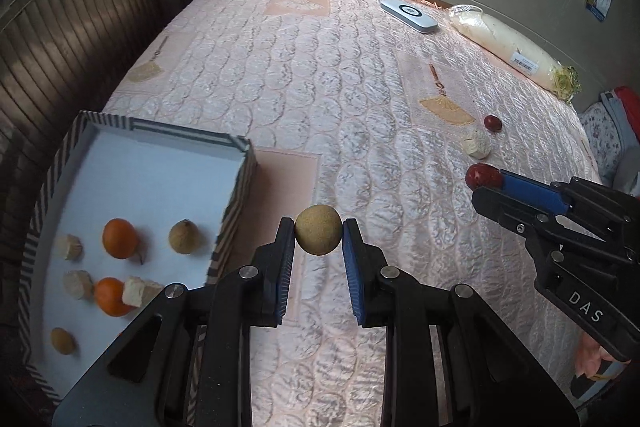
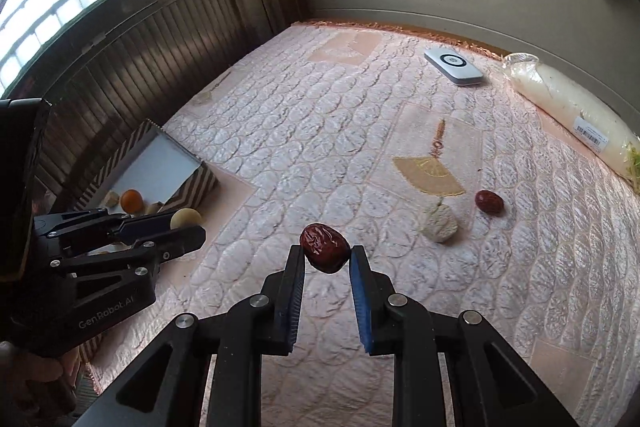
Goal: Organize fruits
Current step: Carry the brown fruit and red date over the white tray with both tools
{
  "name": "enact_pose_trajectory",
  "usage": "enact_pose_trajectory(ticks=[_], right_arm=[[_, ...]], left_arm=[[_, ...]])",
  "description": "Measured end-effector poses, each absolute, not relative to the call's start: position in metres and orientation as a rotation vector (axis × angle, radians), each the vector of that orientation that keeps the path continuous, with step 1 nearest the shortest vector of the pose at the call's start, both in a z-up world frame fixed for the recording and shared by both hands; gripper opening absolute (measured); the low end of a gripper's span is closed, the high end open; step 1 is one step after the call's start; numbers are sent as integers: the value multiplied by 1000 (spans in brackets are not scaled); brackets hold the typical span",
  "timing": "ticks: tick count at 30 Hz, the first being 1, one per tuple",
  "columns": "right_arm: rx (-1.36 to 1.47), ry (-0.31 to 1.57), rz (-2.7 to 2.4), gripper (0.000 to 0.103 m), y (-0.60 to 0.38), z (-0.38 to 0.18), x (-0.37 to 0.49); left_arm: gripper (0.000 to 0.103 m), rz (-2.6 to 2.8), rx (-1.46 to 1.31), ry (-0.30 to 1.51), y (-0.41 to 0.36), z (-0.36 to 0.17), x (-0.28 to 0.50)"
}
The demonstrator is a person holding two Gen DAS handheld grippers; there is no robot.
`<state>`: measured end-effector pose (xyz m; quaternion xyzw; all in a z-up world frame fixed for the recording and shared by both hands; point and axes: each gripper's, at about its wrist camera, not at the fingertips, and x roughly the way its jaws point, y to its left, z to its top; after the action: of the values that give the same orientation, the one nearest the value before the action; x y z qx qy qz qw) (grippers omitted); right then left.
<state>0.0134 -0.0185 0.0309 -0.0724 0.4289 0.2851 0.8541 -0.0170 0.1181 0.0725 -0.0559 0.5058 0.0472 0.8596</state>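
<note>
Aloft: longan [image 1: 318, 230], red date [image 2: 325, 247].

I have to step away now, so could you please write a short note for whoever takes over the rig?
Left tongs: shut on a round tan fruit, lifted beside the striped box.
Right tongs: shut on a red date, held above the bedspread.
Done: two oranges, tan fruits and pale chunks already lie in the box.
Left: drop both held fruits in, then fetch the second date and the pale chunk beside it.
</note>
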Motion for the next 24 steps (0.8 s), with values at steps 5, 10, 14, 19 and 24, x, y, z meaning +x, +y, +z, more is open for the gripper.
enact_pose_trajectory(ticks=[5, 10, 14, 19, 24], right_arm=[[-188, 897, 661, 22, 18, 34, -3], [-232, 893, 715, 22, 54, 35, -17], [-268, 891, 755, 22, 80, 34, -27], [-313, 894, 804, 22, 111, 30, -37], [-363, 902, 851, 22, 139, 25, -45]], left_arm=[[24, 165, -130, 1046, 149, 79, -40], [24, 221, -141, 1039, 176, 80, -62], [24, 263, -163, 1043, 196, 77, -76], [24, 316, -197, 1049, 221, 71, -95], [24, 354, -229, 1056, 241, 66, -109]])
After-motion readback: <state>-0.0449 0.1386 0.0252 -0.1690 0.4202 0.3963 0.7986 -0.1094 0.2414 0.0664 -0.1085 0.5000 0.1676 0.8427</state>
